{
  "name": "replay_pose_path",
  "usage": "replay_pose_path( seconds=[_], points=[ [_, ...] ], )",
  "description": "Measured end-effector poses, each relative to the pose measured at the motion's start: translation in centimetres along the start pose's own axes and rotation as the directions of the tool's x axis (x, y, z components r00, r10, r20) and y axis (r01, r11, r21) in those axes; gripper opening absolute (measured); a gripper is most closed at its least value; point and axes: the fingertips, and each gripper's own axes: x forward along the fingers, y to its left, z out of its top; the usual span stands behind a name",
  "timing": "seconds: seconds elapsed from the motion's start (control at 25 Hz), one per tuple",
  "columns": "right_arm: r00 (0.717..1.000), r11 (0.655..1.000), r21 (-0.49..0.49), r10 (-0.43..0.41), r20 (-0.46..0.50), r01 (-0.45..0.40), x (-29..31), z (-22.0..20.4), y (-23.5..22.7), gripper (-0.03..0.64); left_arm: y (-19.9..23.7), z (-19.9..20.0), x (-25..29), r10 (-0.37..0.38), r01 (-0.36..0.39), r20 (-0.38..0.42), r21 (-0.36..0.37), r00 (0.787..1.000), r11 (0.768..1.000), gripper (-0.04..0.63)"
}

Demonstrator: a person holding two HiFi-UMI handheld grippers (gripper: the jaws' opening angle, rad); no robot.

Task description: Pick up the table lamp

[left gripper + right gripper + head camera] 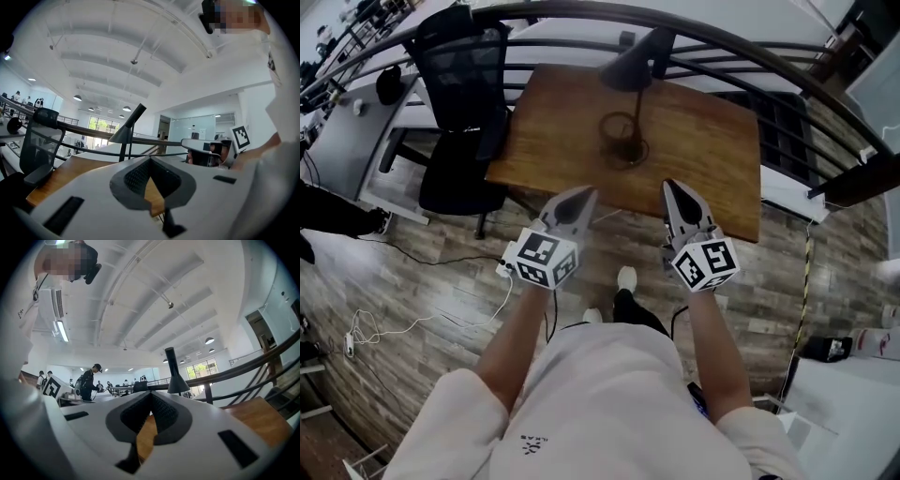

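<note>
Left claw (584,195): closed and empty, at the near edge of the table (712,150). Centre: table lamp (637,98), upright, ahead of both claws; probably rigid, top-heavy and smooth, best taken by the slender stem above its round base. Right claw (673,187): likewise closed, empty.

table lamp (633,67): black | table (712,141): brown wood | chair (464,84): black | left gripper (584,193), right gripper (672,186): white, black-white square markers

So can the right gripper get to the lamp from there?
Probably yes: the lamp stands on the table ahead of the right gripper. Nothing lies between, though its jaws are shut.
</note>
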Motion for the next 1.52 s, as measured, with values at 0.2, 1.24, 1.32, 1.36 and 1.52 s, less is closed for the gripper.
replay_pose_path(
  seconds=[0.2,1.24,1.32,1.36,1.52],
  points=[
    [0.999,1.000,-0.012,0.028,-0.019,-0.028,3.5,0.1,-3.7,0.017,0.9,0.4,4.8,0.013,-0.013,0.001,-0.004,1.000,1.000,0.008],
    [0.996,0.998,-0.028,-0.056,-0.073,0.054,12.8,-1.4,-9.0,0.017,6.5,3.4,12.7,-0.078,0.078,0.004,0.021,0.997,0.997,0.008],
    [0.993,0.996,-0.027,-0.085,-0.082,0.083,13.3,-2.2,-8.8,0.017,7.2,3.1,12.3,-0.099,0.099,-0.008,0.024,0.995,0.995,0.008],
    [0.991,0.995,-0.023,-0.099,-0.086,0.097,13.6,-2.5,-8.7,0.017,7.4,2.9,12.2,-0.110,0.110,-0.015,0.025,0.994,0.994,0.008],
    [0.983,0.987,-0.020,-0.158,-0.098,0.157,14.4,-3.6,-8.9,0.017,7.8,2.6,11.7,-0.174,0.175,-0.040,0.030,0.984,0.984,0.008]
  ],
)
